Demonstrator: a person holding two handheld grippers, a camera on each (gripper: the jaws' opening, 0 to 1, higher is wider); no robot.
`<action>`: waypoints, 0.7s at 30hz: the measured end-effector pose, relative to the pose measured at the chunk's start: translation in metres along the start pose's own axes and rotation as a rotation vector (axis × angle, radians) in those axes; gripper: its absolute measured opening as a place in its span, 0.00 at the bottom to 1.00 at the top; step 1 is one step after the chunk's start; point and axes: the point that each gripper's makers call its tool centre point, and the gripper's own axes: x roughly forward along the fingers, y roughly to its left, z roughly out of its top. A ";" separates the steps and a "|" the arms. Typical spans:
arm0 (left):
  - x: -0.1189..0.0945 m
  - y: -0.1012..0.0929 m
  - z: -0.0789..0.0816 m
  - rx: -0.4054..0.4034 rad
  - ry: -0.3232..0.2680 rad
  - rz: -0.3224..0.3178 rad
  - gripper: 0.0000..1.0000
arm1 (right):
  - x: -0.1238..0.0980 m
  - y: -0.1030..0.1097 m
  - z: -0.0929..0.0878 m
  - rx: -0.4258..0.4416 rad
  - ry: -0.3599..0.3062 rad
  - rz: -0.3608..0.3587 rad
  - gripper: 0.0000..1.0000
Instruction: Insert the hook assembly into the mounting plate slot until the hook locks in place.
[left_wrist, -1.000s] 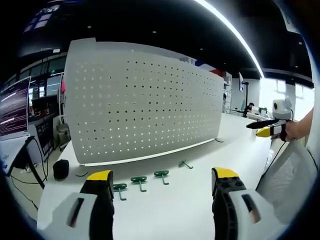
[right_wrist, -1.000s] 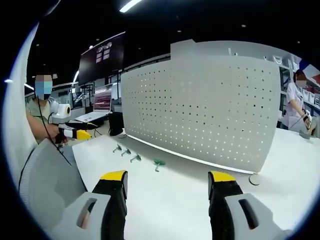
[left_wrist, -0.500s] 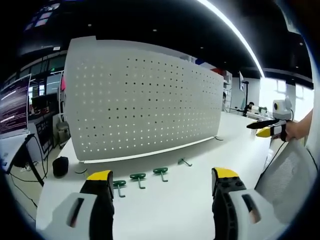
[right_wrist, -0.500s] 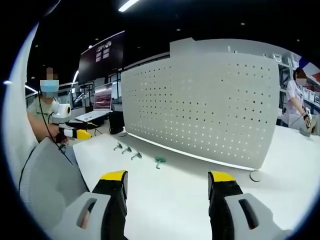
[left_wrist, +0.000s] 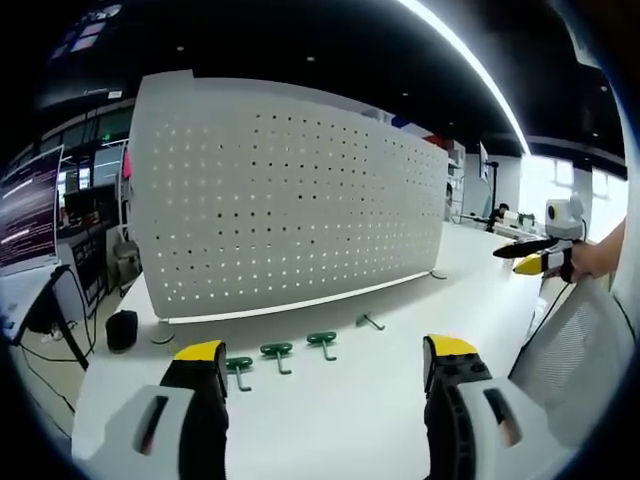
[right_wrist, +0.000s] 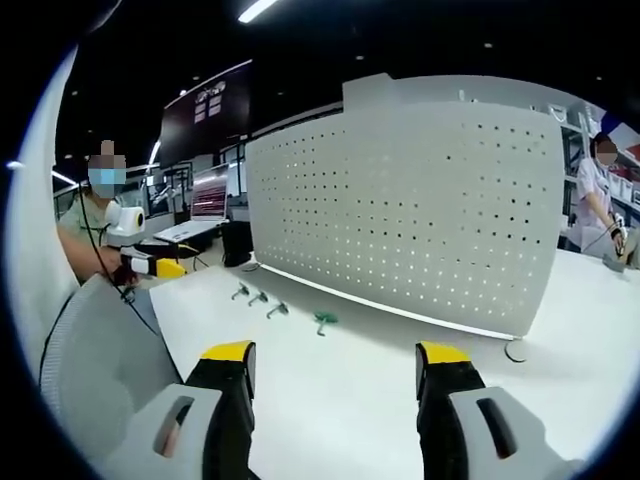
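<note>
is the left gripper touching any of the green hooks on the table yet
Apart. In the left gripper view the open left gripper has bare table between its jaws, and the green hooks lie farther off, before the pegboard.

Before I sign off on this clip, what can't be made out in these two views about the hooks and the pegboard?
- Left gripper view: the green hooks are too small to show their prongs; the left gripper cuts off the nearest one.
- Right gripper view: the hooks are tiny and far off; their shapes are unclear.
- Both views: the pegboard shows only its front; which hole is meant is unclear.
</note>
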 end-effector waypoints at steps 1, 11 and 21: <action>0.000 0.001 -0.001 0.003 0.001 -0.001 0.83 | 0.000 0.001 0.000 -0.001 0.000 0.002 0.63; 0.001 0.015 -0.004 0.018 0.027 -0.005 0.82 | 0.001 0.004 0.002 -0.008 0.000 0.018 0.62; 0.007 0.025 -0.012 0.100 0.095 -0.049 0.80 | 0.002 0.006 0.004 -0.013 -0.004 0.030 0.62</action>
